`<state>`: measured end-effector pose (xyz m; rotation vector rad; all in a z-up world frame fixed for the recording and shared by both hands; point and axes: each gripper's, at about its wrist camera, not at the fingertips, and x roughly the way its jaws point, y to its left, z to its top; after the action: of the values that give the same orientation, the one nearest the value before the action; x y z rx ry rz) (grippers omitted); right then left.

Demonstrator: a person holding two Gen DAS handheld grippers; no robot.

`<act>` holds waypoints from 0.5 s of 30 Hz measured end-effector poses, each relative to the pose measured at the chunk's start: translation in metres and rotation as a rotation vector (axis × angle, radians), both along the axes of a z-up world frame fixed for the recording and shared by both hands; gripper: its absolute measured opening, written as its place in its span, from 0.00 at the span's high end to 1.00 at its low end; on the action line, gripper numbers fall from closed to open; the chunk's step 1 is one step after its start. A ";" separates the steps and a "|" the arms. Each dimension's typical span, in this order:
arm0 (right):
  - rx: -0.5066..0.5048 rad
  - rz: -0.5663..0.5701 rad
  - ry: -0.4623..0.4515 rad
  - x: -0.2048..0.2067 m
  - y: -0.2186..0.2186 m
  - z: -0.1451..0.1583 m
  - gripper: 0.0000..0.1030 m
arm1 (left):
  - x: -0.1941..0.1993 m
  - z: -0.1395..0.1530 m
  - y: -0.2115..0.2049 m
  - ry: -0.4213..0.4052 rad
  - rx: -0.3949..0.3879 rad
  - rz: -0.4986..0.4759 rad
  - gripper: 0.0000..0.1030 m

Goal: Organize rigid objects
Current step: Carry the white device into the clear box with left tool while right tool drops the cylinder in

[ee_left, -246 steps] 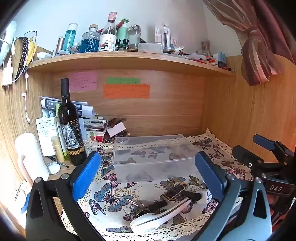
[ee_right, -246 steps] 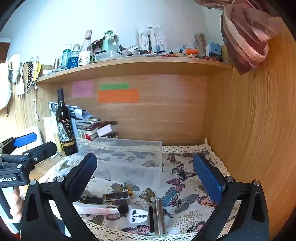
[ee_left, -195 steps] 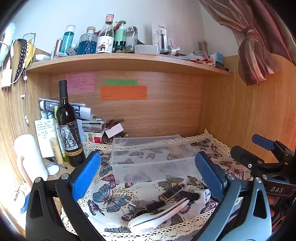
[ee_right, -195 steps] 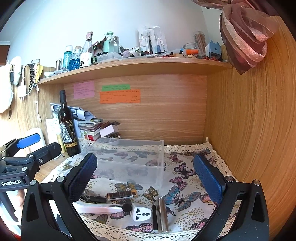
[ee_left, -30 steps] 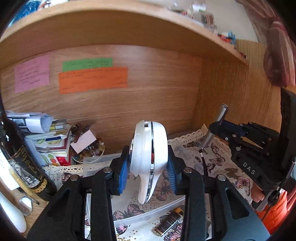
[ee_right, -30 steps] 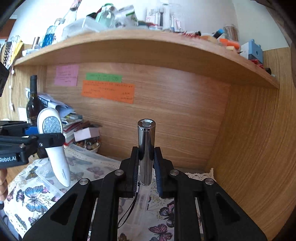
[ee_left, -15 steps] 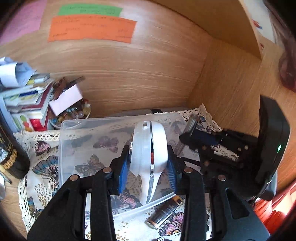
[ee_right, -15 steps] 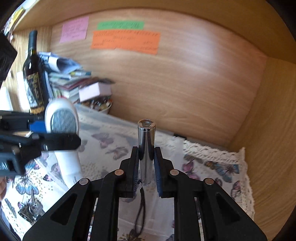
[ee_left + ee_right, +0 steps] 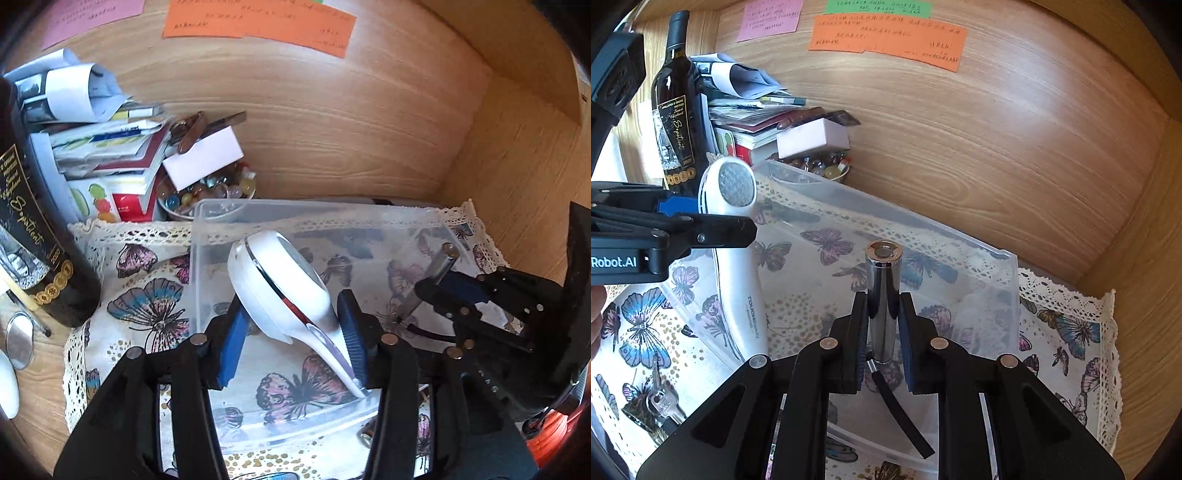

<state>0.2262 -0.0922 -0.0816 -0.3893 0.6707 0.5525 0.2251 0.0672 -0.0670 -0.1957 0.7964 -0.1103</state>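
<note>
A clear plastic bin [image 9: 207, 236] stands on a butterfly-print cloth; it also shows in the right wrist view [image 9: 997, 280]. My left gripper [image 9: 291, 328] has its jaws parted around a white handheld device [image 9: 280, 288], which tilts left with its handle tip down on the bin floor. The same device [image 9: 735, 229] shows in the right wrist view beside the left gripper [image 9: 701, 229]. My right gripper [image 9: 882, 328] is shut on a chrome cylinder [image 9: 882, 295] with a black strap, held upright over the bin. It appears in the left wrist view [image 9: 432, 280].
A wine bottle [image 9: 29, 229] stands left of the bin, with stacked books and papers [image 9: 110, 147] and a bowl of glass beads [image 9: 207, 188] behind. Keys [image 9: 661, 406] lie on the cloth in front. Wooden walls close the back and right.
Both grippers dropped down to the bin. The left jaws have opened a little and the white device has tipped over to the left, its handle now resting in the bin.
</note>
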 end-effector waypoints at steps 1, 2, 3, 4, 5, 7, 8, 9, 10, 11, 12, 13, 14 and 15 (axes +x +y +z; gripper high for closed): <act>0.000 -0.003 0.000 0.001 0.000 0.000 0.86 | -0.001 0.001 0.000 -0.002 0.007 0.001 0.51; 0.000 -0.004 -0.001 0.001 -0.001 0.001 0.86 | -0.002 0.001 -0.001 -0.004 0.014 0.000 0.47; 0.002 -0.005 -0.001 0.000 -0.001 0.002 0.86 | -0.004 0.002 -0.002 -0.009 0.020 -0.003 0.42; 0.005 -0.005 -0.001 0.001 -0.002 0.003 0.85 | -0.005 0.003 -0.003 -0.017 0.028 -0.007 0.39; 0.011 -0.006 -0.003 0.000 -0.003 0.005 0.81 | -0.008 0.006 -0.005 -0.027 0.037 -0.010 0.35; 0.025 -0.010 -0.015 -0.002 -0.006 0.010 0.73 | -0.015 0.012 -0.010 -0.053 0.064 -0.011 0.32; 0.034 -0.011 -0.025 -0.005 -0.008 0.014 0.68 | -0.018 0.015 -0.012 -0.063 0.073 -0.013 0.30; 0.041 -0.012 -0.033 -0.007 -0.010 0.017 0.64 | -0.021 0.018 -0.013 -0.072 0.078 -0.013 0.26; 0.048 -0.014 -0.043 -0.009 -0.012 0.021 0.62 | -0.024 0.022 -0.014 -0.081 0.082 -0.012 0.25; 0.055 -0.017 -0.055 -0.011 -0.014 0.024 0.57 | -0.028 0.025 -0.015 -0.089 0.083 -0.010 0.21; 0.063 -0.022 -0.072 -0.015 -0.017 0.029 0.50 | -0.031 0.028 -0.015 -0.098 0.083 -0.008 0.18; 0.070 -0.024 -0.085 -0.017 -0.019 0.033 0.47 | -0.035 0.032 -0.015 -0.109 0.082 -0.006 0.16; 0.079 -0.031 -0.104 -0.021 -0.022 0.038 0.39 | -0.040 0.035 -0.015 -0.122 0.082 -0.002 0.13; 0.087 -0.035 -0.117 -0.024 -0.025 0.042 0.32 | -0.045 0.038 -0.015 -0.135 0.087 0.002 0.10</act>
<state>0.2021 -0.1168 -0.0400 -0.3255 0.5381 0.5192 0.1805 0.0526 -0.0294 -0.1060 0.6646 -0.0857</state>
